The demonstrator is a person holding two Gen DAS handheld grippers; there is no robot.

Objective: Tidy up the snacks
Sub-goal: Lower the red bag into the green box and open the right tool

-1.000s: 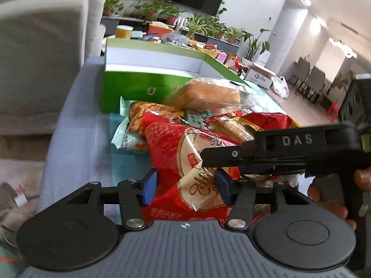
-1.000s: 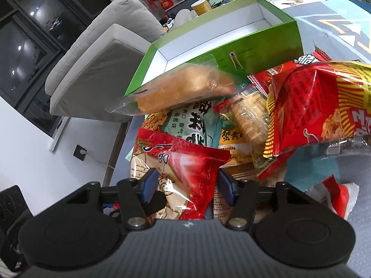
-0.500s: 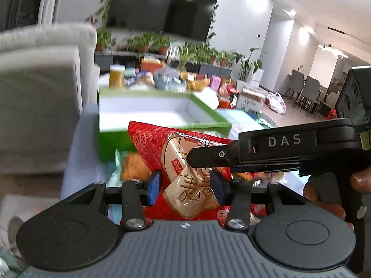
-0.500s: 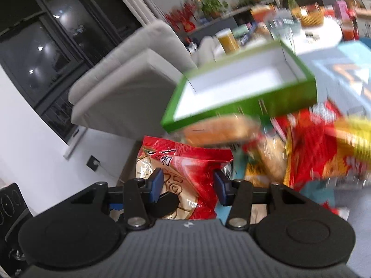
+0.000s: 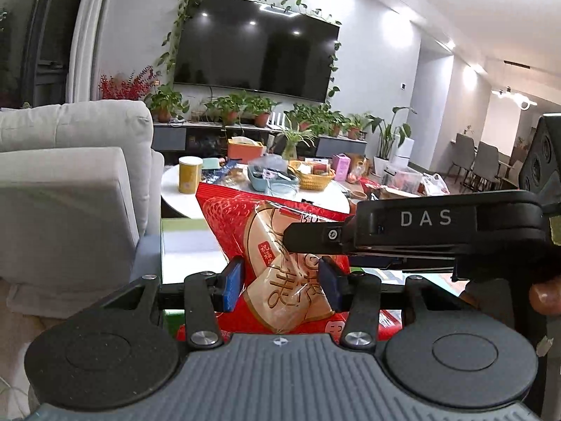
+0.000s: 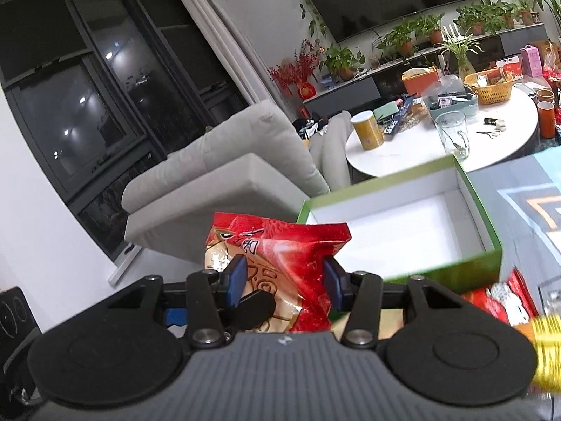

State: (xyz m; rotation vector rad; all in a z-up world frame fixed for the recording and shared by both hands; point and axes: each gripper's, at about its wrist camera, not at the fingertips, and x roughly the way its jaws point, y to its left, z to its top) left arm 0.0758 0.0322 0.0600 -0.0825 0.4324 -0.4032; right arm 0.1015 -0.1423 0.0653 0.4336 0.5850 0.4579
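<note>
A red snack bag (image 5: 280, 245) with a tan biscuit picture is held up in the air by both grippers. My left gripper (image 5: 280, 286) is shut on its lower part, blue pads pressing in from both sides. From the right, a black finger (image 5: 385, 231) of my right gripper crosses in front of the bag. In the right wrist view my right gripper (image 6: 284, 280) is shut on the same red snack bag (image 6: 280, 245), beside the left gripper's fingertip (image 6: 256, 307). Behind the bag stands the open green box (image 6: 480, 196), white inside with nothing in it, also visible as the green box (image 5: 182, 224).
A grey sofa (image 6: 217, 175) stands left of the box. Beyond it a round white table (image 6: 508, 140) carries a yellow canister (image 6: 368, 129), a glass and baskets. More snack packets (image 6: 505, 301) lie low at the right. A person's hand (image 5: 543, 294) shows at the right edge.
Both grippers have risen with the red bag, lifting it off the snack pile, and tilted upward. The pile has dropped almost out of view and the box sits lower in both views.
</note>
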